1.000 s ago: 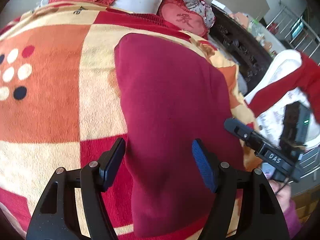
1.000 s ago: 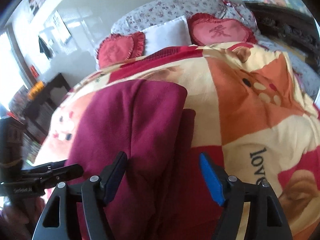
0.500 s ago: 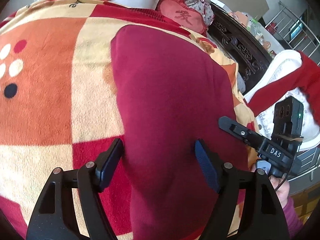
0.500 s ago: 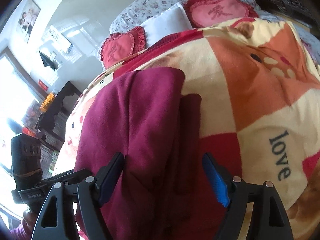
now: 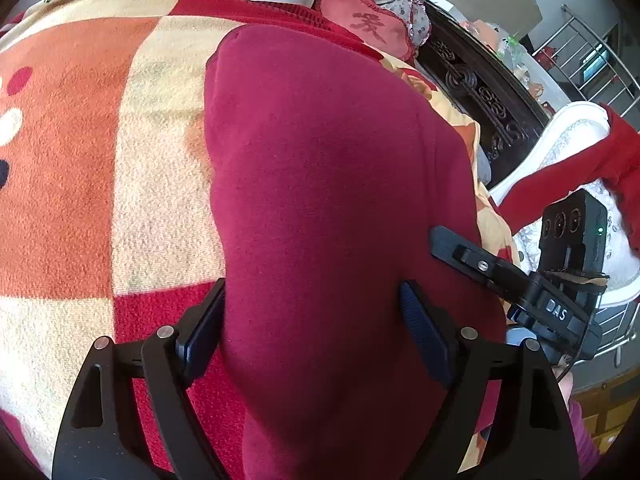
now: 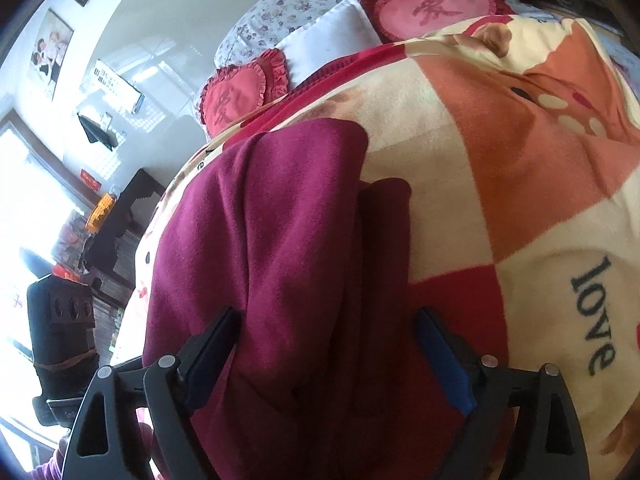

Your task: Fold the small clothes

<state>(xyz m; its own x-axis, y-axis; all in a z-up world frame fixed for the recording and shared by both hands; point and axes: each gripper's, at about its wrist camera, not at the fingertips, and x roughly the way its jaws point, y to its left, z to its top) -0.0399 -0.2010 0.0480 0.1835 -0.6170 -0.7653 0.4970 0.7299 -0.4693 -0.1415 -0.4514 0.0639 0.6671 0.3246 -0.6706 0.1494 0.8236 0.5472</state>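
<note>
L gripper (image 5: 312, 328) sits at the bottom of the left wrist view, jaws spread wide and just been opening more; the folded maroon garment (image 5: 328, 184) bulges up between them, left pad right at the cloth's left edge, right pad lying against the fabric further right, no pinch visible, so released. R gripper (image 6: 328, 352) at the bottom of the right wrist view, jaws also apart but just been closing a bit, straddling the near end of the same garment; its dark folds pile between the pads, left pad at the cloth, right pad over the red blanket square just beside the garment's edge, not clenched on it. The garment lies lengthwise on the blanket (image 5: 100, 152) on the bed, running from bottom centre up toward the middle of both views, a narrower darker layer showing along its right side in the right wrist view. In the left wrist view the other gripper and a bit of hand show at the right edge. Blanket is checked orange, cream and red, w/ the word "love" (image 6: 592, 316) at lower right of the right wrist view. Further back, top of frame: heart-shaped red cushions (image 6: 432, 8), a white pillow (image 6: 332, 36) between them, floral bedding behind. Dark carved furniture (image 5: 476, 96) at upper right of the left wrist view.
</note>
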